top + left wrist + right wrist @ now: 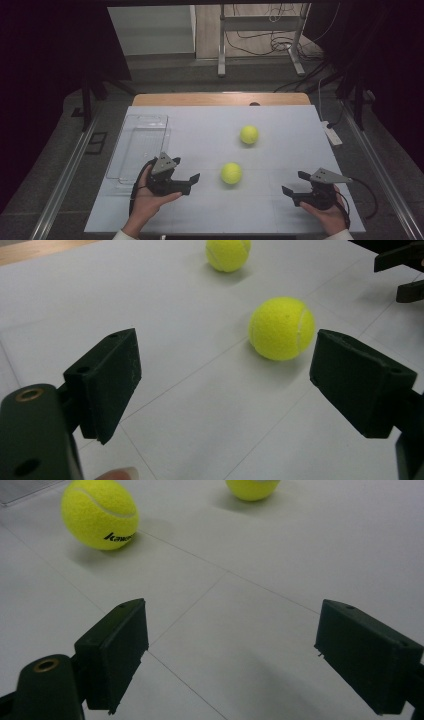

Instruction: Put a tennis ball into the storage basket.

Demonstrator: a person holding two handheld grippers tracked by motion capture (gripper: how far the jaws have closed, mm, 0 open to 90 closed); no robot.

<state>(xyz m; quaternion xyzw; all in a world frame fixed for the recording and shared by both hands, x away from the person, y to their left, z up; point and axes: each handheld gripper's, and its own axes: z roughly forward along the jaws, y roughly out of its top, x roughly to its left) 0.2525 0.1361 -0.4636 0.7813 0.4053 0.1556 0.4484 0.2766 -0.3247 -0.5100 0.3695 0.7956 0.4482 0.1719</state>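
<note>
Far tennis ball: upper part cut off by top edge in right gripper view. Near tennis ball: printed lettering partly hidden round curve. Clear tray, far left: contents indiscernible.

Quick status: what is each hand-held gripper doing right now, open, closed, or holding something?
Left hand-held gripper: open, holding nothing; the nearer tennis ball lies just ahead of it.
Right hand-held gripper: open, holding nothing.

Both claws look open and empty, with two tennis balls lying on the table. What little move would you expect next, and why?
Probably the left gripper eases forward toward the near ball. Its jaws stand open and empty, pointing at that ball, which lies just ahead of them, apart. The right gripper is open too but farther off. The clear tray at the left may be where the ball goes.
</note>
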